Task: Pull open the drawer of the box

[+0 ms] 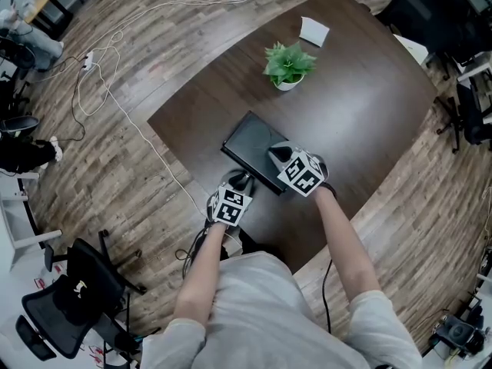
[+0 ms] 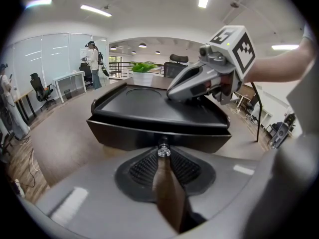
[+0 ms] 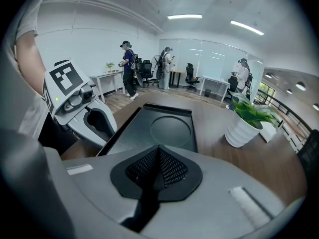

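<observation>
A flat black box (image 1: 250,141) lies on the dark table (image 1: 369,106). In the left gripper view its drawer front (image 2: 124,136) faces me, with a small crystal knob (image 2: 163,152) at its middle. My left gripper (image 1: 244,181) (image 2: 163,156) is shut on that knob. My right gripper (image 1: 275,154) (image 3: 158,149) is shut, its tips down on the box's lid (image 3: 169,131) near the round recess. The left gripper view shows it lying over the lid (image 2: 209,78). I cannot tell whether the drawer is out of the box at all.
A potted plant (image 1: 288,64) (image 3: 246,121) stands on the table beyond the box, with a white card (image 1: 314,31) farther back. Cables (image 1: 115,75) trail over the wooden floor at the left. An office chair (image 1: 77,298) stands at my near left. People stand far off (image 3: 127,68).
</observation>
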Demonstrator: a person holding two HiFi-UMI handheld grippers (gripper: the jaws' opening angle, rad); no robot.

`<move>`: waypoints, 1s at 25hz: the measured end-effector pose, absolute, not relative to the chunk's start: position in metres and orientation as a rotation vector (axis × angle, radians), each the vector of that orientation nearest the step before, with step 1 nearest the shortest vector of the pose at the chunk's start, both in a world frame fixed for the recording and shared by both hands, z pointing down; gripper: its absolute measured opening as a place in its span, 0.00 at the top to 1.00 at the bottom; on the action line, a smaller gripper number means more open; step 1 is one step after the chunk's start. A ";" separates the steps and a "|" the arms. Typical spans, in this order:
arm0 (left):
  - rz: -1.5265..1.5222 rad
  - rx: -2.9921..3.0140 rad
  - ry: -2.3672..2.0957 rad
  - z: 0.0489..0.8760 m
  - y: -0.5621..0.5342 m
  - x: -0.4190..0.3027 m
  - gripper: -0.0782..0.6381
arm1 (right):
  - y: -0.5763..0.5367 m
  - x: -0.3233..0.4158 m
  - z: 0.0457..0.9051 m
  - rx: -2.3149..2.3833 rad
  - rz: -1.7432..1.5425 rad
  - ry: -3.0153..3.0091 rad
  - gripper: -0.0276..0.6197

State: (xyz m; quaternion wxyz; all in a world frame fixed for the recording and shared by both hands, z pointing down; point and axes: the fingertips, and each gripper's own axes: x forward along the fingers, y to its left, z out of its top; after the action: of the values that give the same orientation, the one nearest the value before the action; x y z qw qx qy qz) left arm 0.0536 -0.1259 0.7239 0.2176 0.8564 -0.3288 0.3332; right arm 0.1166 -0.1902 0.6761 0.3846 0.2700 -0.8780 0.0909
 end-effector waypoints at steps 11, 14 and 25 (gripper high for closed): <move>0.931 2.364 -0.916 0.723 -0.121 0.046 0.71 | -0.193 0.114 0.669 0.693 0.208 -2.242 0.96; 0.937 2.365 -0.916 0.724 -0.120 0.044 0.71 | -0.192 0.114 0.671 0.696 0.211 -2.247 0.96; 0.935 2.369 -0.913 0.725 -0.118 0.044 0.71 | -0.192 0.116 0.673 0.689 0.215 -2.240 0.96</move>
State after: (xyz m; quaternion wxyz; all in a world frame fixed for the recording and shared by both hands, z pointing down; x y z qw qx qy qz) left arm 0.0439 -0.1177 0.7249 0.2164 0.8549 -0.3296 0.3372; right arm 0.1160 -0.1923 0.6732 0.3841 0.2703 -0.8788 0.0845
